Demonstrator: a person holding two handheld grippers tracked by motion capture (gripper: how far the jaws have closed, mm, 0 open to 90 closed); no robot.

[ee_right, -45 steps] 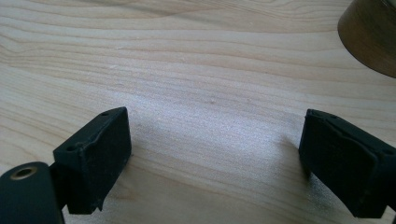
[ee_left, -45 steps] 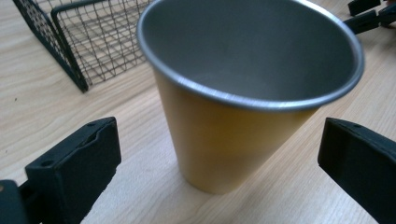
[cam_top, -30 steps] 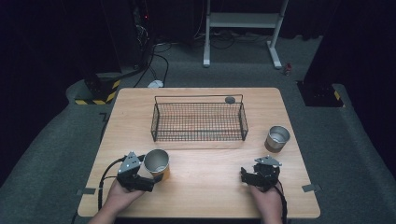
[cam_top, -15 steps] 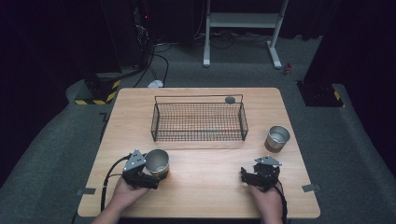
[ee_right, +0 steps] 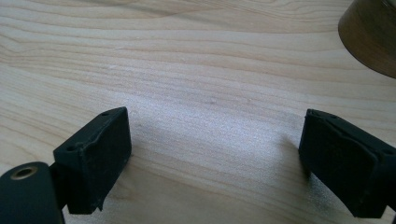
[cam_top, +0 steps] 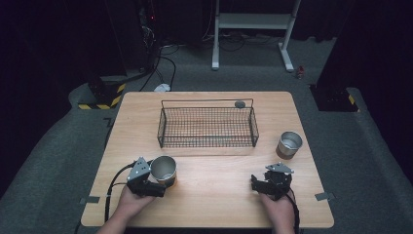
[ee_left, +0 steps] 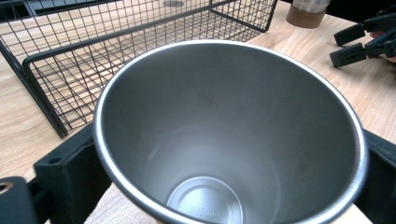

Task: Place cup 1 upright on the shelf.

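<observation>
Steel cup [ee_left: 229, 135] base embossing (blurred) is unreadable.

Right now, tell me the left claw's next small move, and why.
Probably finish closing, then lift. The left claw has just been closing, and its jaws flank the steel cup standing on the table. The wire basket sits just beyond it, a likely drop spot.

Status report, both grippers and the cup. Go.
Left gripper jaws just closing on steel cup, either side of it. Right gripper open, nothing between jaws. Wire basket beyond, path unobstructed.
</observation>
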